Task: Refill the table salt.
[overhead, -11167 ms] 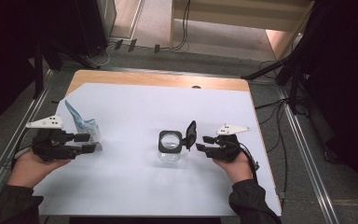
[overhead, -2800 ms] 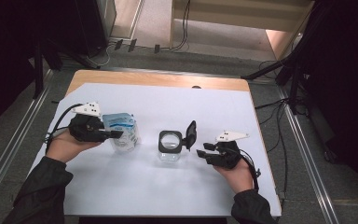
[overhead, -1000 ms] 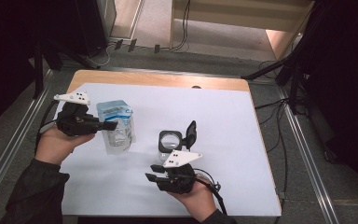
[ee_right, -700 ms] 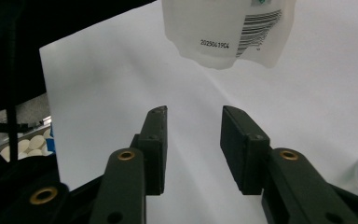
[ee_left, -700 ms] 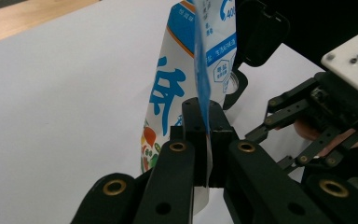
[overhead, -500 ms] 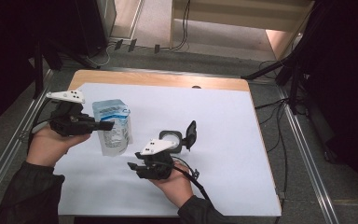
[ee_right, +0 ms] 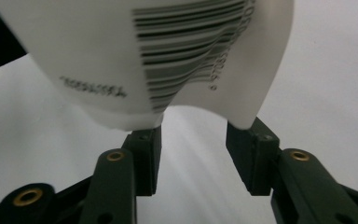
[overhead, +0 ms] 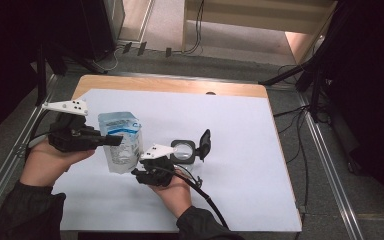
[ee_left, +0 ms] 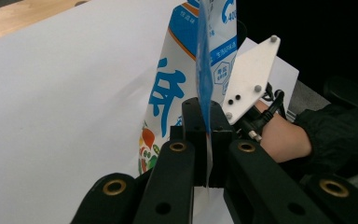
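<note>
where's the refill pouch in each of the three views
High view: the refill pouch stands left of centre, between the two tongs.
Left gripper view: centre top, its blue edge pinched in the left tongs.
Right gripper view: across the top, barcode side facing, above the open right tongs.
Shared landmark: the white table sheet.

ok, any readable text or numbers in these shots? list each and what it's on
"400" or "40": partly cut off at the top edge, on the blue panel of the pouch.
Large blue characters on the pouch front: cropped, not readable.
Small print in the blue box by the seam: too small.
Barcode with digits on the pouch's white back: blurred, unreadable.
Printed code line beside it: blurred.
</note>
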